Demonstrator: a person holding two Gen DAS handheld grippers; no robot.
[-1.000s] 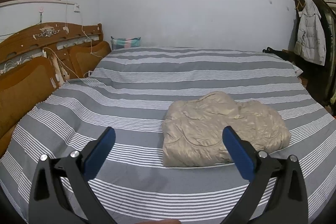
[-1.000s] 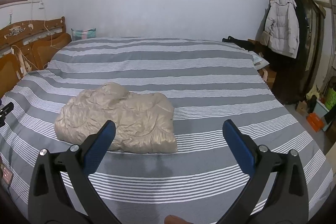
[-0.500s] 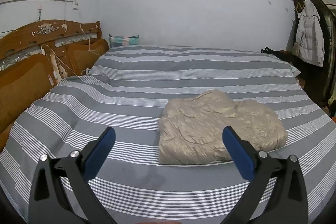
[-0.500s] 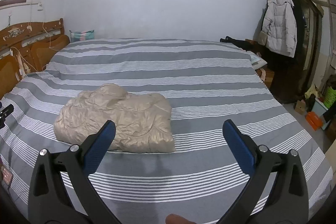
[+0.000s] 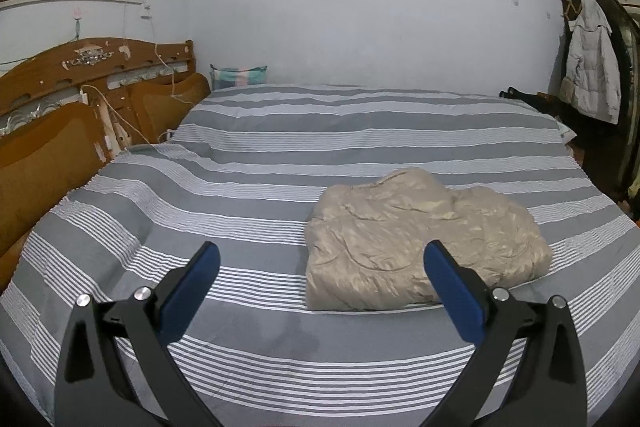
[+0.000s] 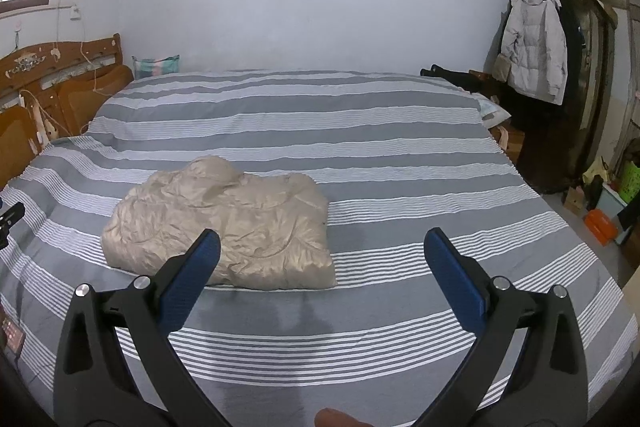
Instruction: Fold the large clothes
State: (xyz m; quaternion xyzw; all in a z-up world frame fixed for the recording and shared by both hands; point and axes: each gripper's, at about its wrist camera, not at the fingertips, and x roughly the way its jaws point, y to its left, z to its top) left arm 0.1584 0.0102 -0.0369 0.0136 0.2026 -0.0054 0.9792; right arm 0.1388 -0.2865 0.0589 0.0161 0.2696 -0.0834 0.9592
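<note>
My left claw [image 5: 320, 267] is spread wide, holding and touching nothing, above the striped bed [image 5: 280, 155]. My right claw [image 6: 320, 255] is just as wide and bare. The beige quilted jacket [image 5: 420, 243] lies folded into a puffy, wrinkled bundle on the bed, ahead of both claws, between them: right of the left, left of the right [image 6: 224, 223].
</note>
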